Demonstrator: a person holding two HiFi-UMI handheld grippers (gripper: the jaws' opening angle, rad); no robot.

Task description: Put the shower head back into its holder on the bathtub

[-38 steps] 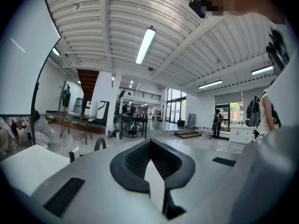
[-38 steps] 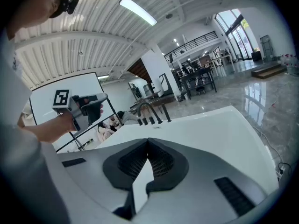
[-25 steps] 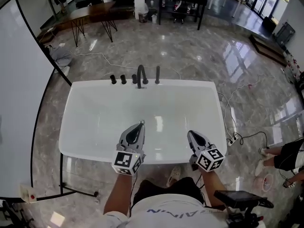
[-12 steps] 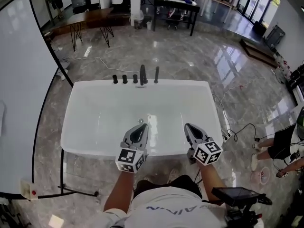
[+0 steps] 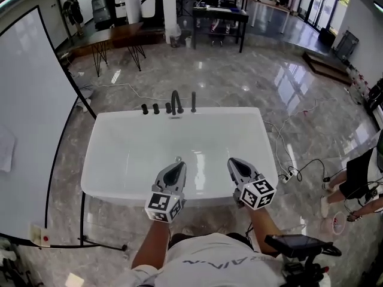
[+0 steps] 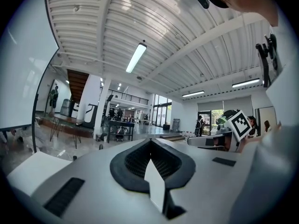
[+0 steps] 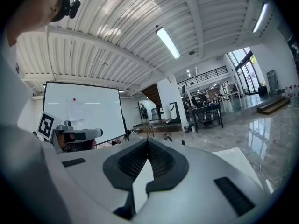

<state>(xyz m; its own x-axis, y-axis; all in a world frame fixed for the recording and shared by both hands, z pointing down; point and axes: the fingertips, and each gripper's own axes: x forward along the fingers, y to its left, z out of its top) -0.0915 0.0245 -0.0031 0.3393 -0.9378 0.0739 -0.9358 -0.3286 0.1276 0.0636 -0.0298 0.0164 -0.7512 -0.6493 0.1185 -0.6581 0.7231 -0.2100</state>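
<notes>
**Marble hall, tub dead centre: both tools empty, shower head looks parked**

Wide hall with a glossy marble floor (image 5: 239,82) and a big whiteboard (image 5: 30,118) at left. The white bathtub (image 5: 114,124) sits mid-floor, basin bare, no hose or handset lying in it. The person stands at the near rim, left tool (image 5: 178,162) & right tool (image 5: 230,161) side by side over that edge, aimed across the tub. Left gripper view: jaws clenched tight, nothing btwn them. Right gripper view: same, pinched together, empty. On the far rim are three knobs (image 5: 155,108), a curved spout (image 5: 175,102), then a slim dark upright just right of it. That's prob. the shower head (image 5: 193,101), standing as if in its holder, though the holder is too small to make out. My read: job looks done or v. nearly, w/ only a seating check left.
</notes>
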